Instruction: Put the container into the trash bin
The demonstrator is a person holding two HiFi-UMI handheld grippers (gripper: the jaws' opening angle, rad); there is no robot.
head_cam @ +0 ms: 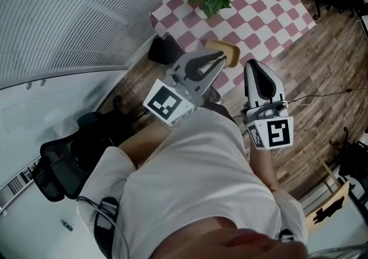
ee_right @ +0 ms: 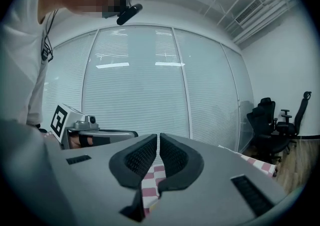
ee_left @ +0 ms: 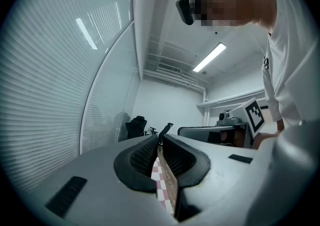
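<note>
Over surface [head_cam: 259, 11] edge | left tool [head_cam: 220, 55] pressed together, by container [head_cam: 233, 51] | right tool [head_cam: 252, 65] pressed together | both empty

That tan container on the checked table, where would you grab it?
The container seems to lie flat, open side up, at the near edge of the table. Probably pinch its near rim, coming from the person's side: that thin raised lip is closest and suits two jaws.
</note>
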